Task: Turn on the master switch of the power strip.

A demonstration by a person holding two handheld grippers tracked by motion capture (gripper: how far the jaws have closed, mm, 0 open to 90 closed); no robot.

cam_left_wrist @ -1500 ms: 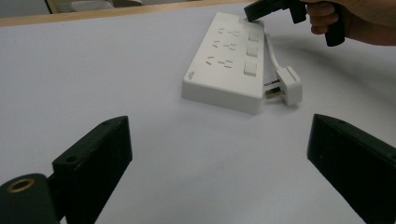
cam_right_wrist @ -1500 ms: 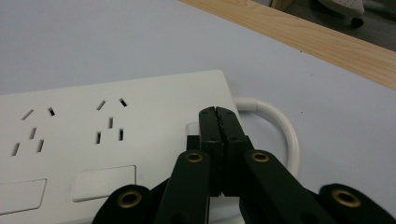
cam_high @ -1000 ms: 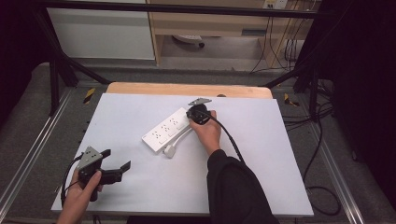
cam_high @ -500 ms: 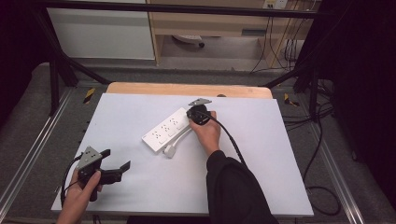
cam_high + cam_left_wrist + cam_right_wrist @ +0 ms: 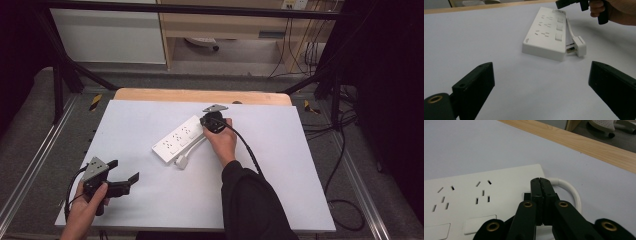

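— Looking along our right gripper point(image 5: 541, 182), we see both jaws pressed flat together with nothing between them, tips resting on or just above the far end of the power strip point(image 5: 180, 139), near one of its rocker switches.

— And our left gripper point(image 5: 121, 176)?

— Jaws spread wide, empty, held low over the white table point(image 5: 280, 190) near our own edge, well apart from the strip.

— So which way does the strip lie from us?

— Its long axis runs diagonally — near end toward our left, far end toward the wooden edge point(image 5: 200, 95). Its white cable point(image 5: 571, 190) loops from the far end back along the strip's side to the plug point(image 5: 579, 46) lying beside the near end.

— We judge the right hand point(image 5: 222, 142) far nearer; any press there falls to it.
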